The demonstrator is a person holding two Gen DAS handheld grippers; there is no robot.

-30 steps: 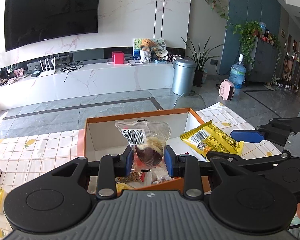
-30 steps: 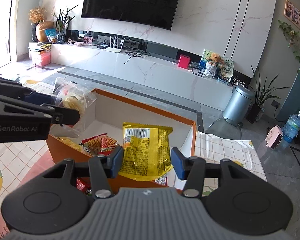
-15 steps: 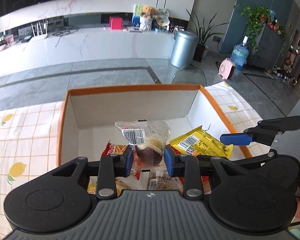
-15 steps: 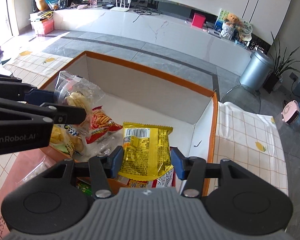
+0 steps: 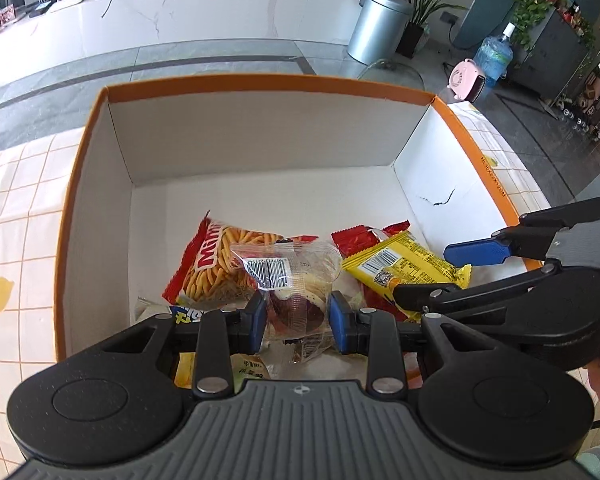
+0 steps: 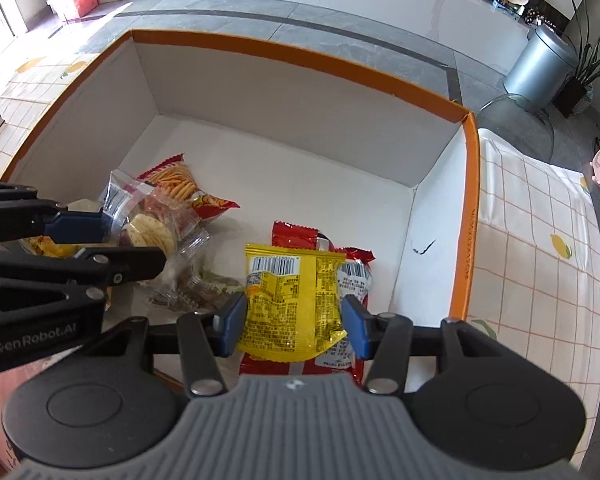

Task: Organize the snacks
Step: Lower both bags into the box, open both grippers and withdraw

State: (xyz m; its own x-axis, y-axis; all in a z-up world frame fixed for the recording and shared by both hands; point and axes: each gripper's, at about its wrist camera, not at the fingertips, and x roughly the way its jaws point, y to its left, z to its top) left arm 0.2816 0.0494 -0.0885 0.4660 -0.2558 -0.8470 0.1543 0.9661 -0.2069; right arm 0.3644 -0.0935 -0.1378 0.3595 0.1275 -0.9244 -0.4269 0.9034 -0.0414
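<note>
An orange-rimmed white box (image 5: 260, 80) (image 6: 300, 56) lies open below both grippers. My left gripper (image 5: 298, 318) is shut on a clear-wrapped pastry packet (image 5: 292, 280), held low inside the box over a red noodle-snack bag (image 5: 216, 264). My right gripper (image 6: 294, 322) is shut on a yellow snack bag (image 6: 292, 300), held just above red packets (image 6: 300, 236) on the box floor. The pastry packet (image 6: 148, 220) and the red noodle bag (image 6: 176, 184) also show in the right wrist view, as does the yellow bag (image 5: 400, 268) in the left.
The box stands on a checked lemon-print tablecloth (image 6: 540, 240) (image 5: 16, 200). More small wrapped snacks (image 6: 196, 280) lie on the box floor near its front wall. The far half of the box floor (image 5: 280, 200) is bare. A grey bin (image 5: 380, 24) stands beyond on the floor.
Both grippers have moved forward and down into the box, each still holding its packet. The view has tilted from the room wall to the box floor.
</note>
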